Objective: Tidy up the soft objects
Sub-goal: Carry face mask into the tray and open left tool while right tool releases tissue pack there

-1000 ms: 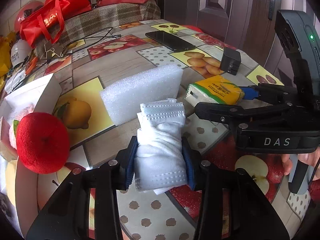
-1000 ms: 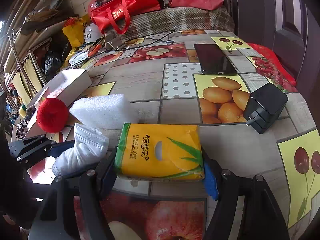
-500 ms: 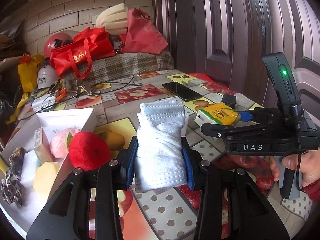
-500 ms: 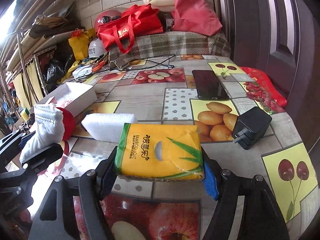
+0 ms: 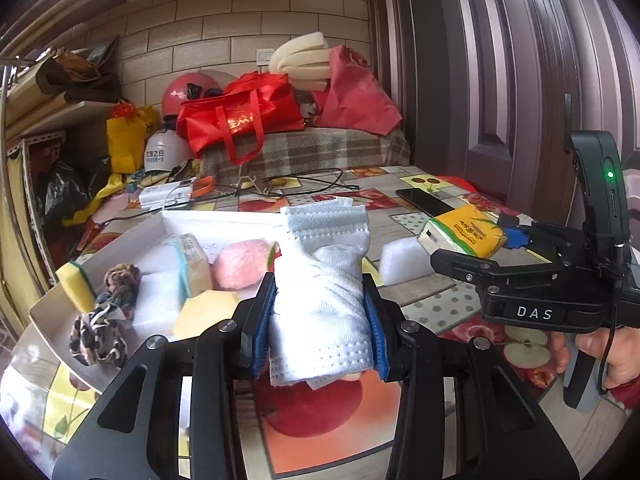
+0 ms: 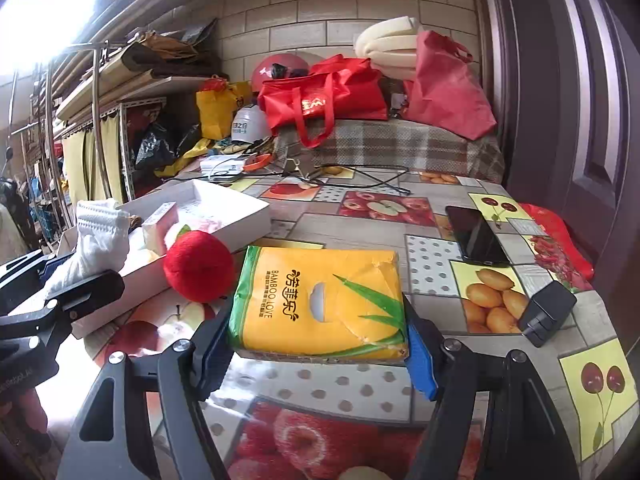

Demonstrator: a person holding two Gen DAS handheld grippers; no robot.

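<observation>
White cloth roll (image 5: 320, 300) looks soft and woven, tissue pack (image 6: 320, 304) is shiny crinkly plastic, red ball (image 6: 199, 266) fuzzy, desk (image 6: 432, 272) cover glossy.

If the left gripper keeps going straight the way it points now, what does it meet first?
Probably the white tray: the left gripper, shut on the rolled white cloth, points toward the pink plush inside it. Depth is unclear, and the gripper may pass above.

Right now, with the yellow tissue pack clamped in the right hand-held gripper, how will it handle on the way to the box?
The yellow tissue pack probably squashes easily: its wrapper is already creased near the right hand-held gripper. It looks light, held level by its two sides. The glossy film may be slippery, so it could slide if the grip loosens.
</observation>
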